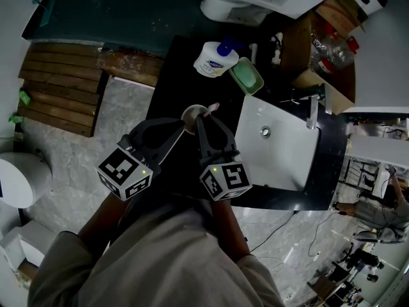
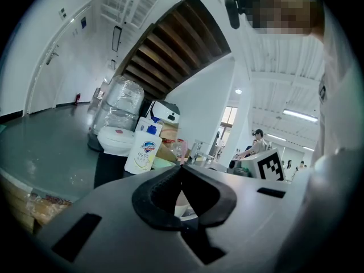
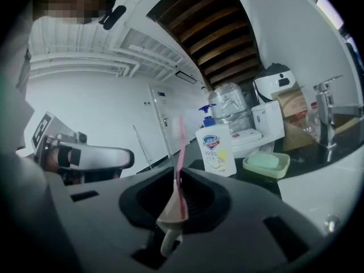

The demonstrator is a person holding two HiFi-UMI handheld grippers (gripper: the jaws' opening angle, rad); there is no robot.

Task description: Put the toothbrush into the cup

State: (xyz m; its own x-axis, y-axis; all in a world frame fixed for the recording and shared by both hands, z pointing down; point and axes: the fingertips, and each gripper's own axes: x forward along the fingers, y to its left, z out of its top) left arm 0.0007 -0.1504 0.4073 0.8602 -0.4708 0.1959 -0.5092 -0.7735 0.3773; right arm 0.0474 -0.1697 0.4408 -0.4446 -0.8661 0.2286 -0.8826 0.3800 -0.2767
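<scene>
A small white cup (image 1: 192, 113) stands on the black counter (image 1: 167, 82), left of the sink. My left gripper (image 1: 184, 126) is shut at the cup's rim, and the cup's white wall (image 2: 182, 202) shows between its pads. My right gripper (image 1: 199, 121) is shut on a pink toothbrush (image 3: 181, 152). The brush stands upright with its bristle head up and its white handle end hanging below the jaws. In the head view the pink brush head (image 1: 213, 107) sits just right of the cup's mouth. Both gripper tips meet at the cup.
A white soap bottle with a blue pump (image 1: 214, 59) and a green soap dish (image 1: 246, 75) stand behind the cup. The white sink (image 1: 281, 152) with its faucet (image 1: 313, 110) is to the right. Cardboard boxes and a white water dispenser sit at the back.
</scene>
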